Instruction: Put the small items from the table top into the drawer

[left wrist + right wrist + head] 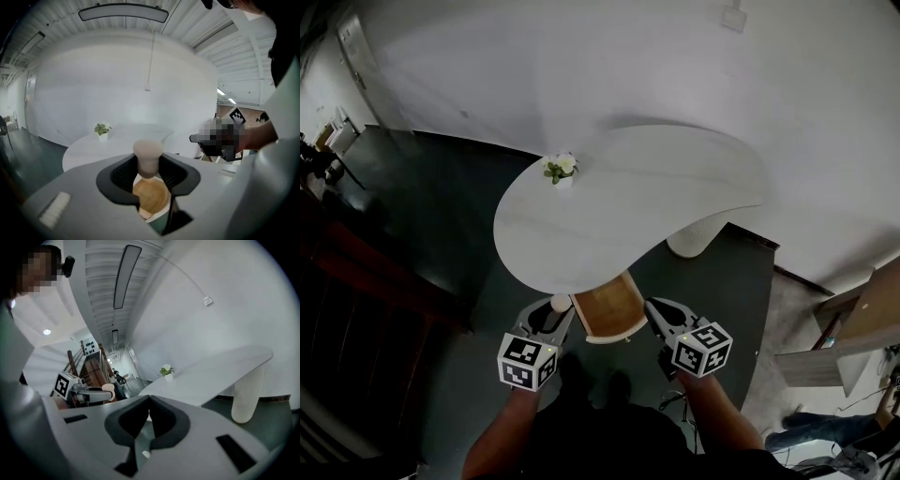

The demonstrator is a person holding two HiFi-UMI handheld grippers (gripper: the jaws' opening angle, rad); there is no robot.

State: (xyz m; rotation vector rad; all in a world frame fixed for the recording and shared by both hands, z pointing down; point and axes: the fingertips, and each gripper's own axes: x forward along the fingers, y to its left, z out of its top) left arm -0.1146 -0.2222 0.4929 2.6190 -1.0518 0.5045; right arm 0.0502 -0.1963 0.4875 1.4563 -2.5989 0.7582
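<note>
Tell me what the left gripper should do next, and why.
Probably ease the left gripper across until it is over the open drawer. Its jaws hold a cream knob-shaped item, and in the head view that item sits just beside the drawer's wooden floor, not above it.

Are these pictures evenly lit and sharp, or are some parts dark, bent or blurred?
Head view: strong fisheye bending and dark corners; the table is bright, the floor dark. Left gripper view: the cream knob near the lens looks soft, the far plant small but clear. Right gripper view: tilted, black at the edges, the ceiling lamp bowed.
</note>
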